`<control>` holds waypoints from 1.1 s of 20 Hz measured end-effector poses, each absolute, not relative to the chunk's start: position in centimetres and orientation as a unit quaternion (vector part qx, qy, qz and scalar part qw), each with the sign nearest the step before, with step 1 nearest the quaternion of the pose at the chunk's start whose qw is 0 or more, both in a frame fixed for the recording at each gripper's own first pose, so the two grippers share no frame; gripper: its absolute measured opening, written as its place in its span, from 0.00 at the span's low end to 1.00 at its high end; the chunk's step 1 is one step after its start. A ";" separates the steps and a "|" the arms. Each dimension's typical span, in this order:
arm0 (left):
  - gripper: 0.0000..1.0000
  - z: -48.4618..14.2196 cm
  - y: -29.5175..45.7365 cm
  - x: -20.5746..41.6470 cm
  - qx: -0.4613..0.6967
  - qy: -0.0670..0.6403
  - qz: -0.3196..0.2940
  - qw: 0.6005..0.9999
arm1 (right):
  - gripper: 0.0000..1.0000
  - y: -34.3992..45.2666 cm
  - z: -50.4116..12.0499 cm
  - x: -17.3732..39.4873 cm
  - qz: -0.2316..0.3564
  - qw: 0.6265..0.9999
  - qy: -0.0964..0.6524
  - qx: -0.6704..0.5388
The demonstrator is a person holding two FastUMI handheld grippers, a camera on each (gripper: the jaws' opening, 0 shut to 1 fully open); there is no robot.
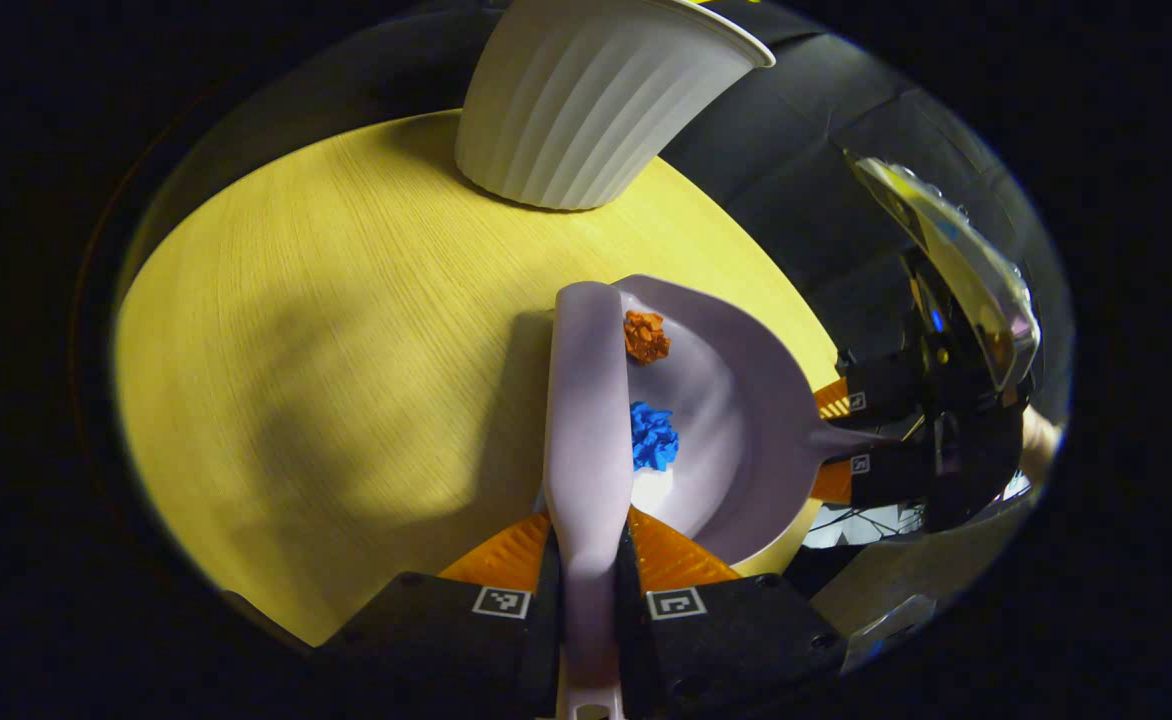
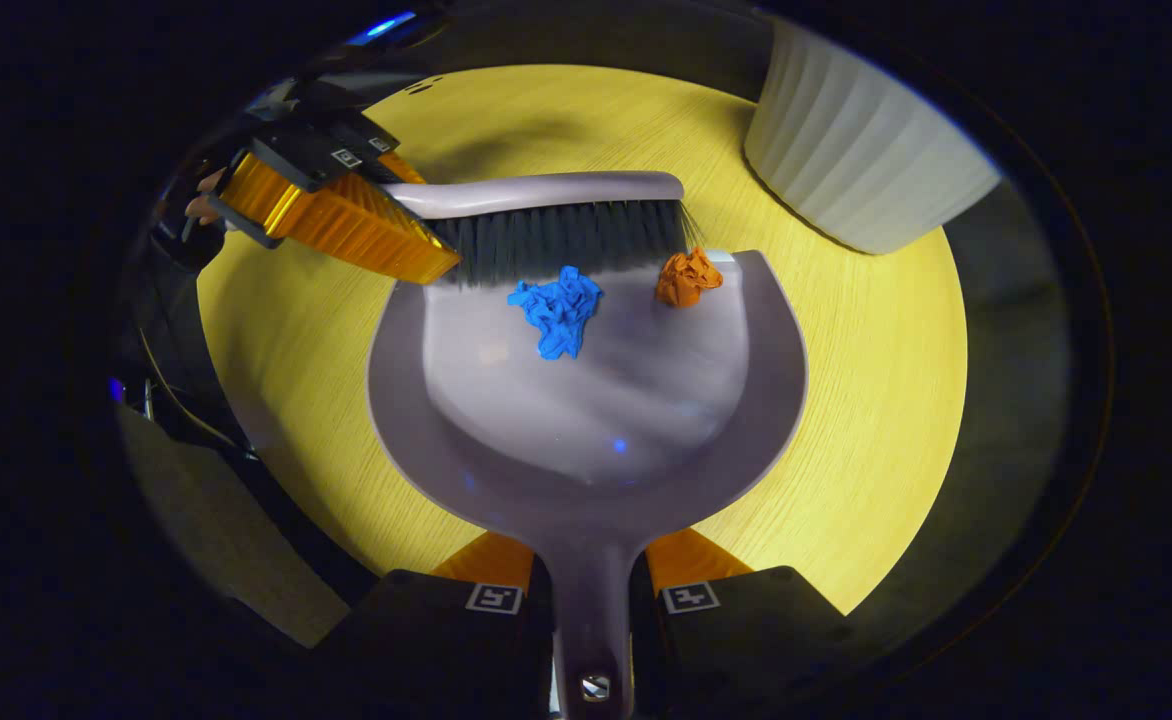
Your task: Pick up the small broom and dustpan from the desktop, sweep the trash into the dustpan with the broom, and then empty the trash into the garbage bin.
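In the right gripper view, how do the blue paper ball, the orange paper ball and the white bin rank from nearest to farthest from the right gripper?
1. Blue paper ball: inside the dustpan, near its front edge, just under the broom bristles.
2. Orange paper ball: at the dustpan's front edge, to the right.
3. White bin: standing on the table, far upper right.

The right gripper holds the dustpan's handle.

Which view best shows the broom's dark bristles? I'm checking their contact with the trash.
The right gripper view: the small lilac broom's dark bristles face it side-on, above the crumpled blue paper. In the left gripper view the broom's back covers them.
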State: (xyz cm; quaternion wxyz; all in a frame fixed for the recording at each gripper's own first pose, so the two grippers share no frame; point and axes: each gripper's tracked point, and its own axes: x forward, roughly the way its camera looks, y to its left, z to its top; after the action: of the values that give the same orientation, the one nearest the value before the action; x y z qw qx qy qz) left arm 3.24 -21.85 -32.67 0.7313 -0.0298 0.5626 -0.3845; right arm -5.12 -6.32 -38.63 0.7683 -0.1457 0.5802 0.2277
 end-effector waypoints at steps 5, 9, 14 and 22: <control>0.27 -31.2 -20.9 4.1 -0.017 0.527 -0.347 0.775 | 0.36 -7.1 -41.7 -6.2 0.180 0.800 0.565 -0.090; 0.28 -30.5 -18.1 4.5 -0.017 0.499 -0.318 0.806 | 0.41 -7.8 -43.2 -7.0 0.126 0.807 0.572 -0.070; 0.28 -33.1 -14.5 3.5 -0.026 0.502 -0.282 0.817 | 0.41 -8.3 -38.3 -4.0 0.057 0.827 0.557 -0.043; 0.28 -37.5 -11.6 0.8 -0.034 0.523 -0.267 0.809 | 0.36 -11.2 -33.8 -0.9 -0.008 0.849 0.529 -0.023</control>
State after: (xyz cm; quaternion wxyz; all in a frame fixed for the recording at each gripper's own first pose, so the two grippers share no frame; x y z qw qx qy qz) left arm 0.79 -11.64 -37.49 0.8089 -0.0338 0.5225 -0.2673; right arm -0.88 -11.24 -33.83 0.8485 -0.0234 0.5286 -0.0085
